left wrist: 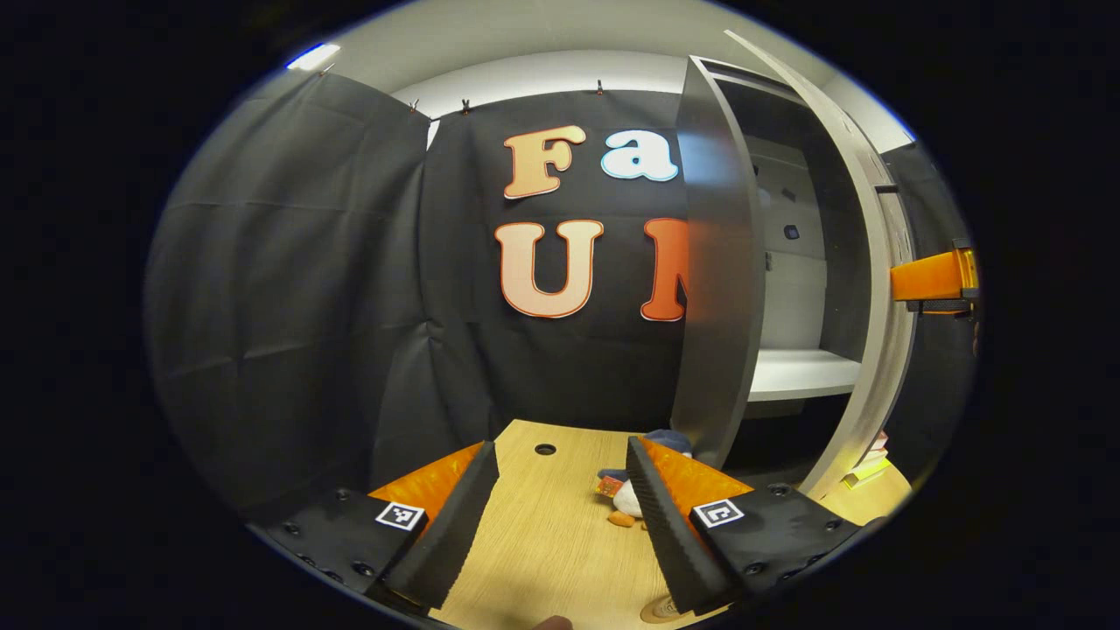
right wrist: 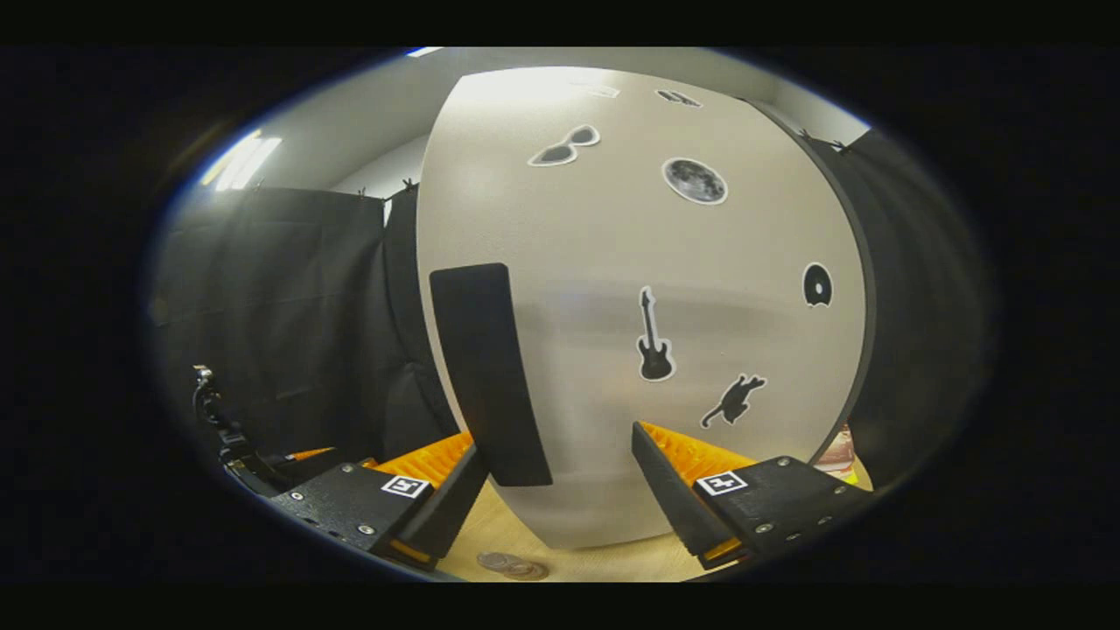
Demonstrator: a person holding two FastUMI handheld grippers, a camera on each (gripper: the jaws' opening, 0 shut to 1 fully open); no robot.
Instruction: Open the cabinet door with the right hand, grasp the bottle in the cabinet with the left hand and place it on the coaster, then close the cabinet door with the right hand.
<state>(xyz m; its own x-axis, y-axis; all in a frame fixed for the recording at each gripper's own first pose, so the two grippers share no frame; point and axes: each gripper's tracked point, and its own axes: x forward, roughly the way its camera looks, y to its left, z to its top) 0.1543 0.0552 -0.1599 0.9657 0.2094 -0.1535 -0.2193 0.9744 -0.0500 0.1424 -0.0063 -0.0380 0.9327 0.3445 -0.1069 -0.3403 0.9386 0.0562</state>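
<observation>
My right gripper (right wrist: 556, 477) sits low in front of the pale grey cabinet door with black stickers (right wrist: 647, 289), jaws spread wide and holding nothing, and the tall black handle strip (right wrist: 486, 372) stands upright just inside my left finger, near the door's left edge. That handle runs vertically, so the jaws straddle it side to side; it is nearer one finger than the other, and I cannot tell whether that finger touches it. From my left gripper view the door (left wrist: 862, 289) looks swung part open, edge-on to the right, with the dark grey cabinet side panel (left wrist: 722, 289) in front and a white shelf (left wrist: 801, 372) showing between them. My left gripper (left wrist: 564, 512) hovers over the light wooden worktop (left wrist: 547, 534), jaws apart and empty, and the cabinet opening lies ahead and to its right. I see no bottle on the part of the shelf that is open to me, so its place stays unknown. A round tan coaster (left wrist: 656, 610) peeks out at the lower edge beside my right finger. My left gripper is the one facing the opening.
</observation>
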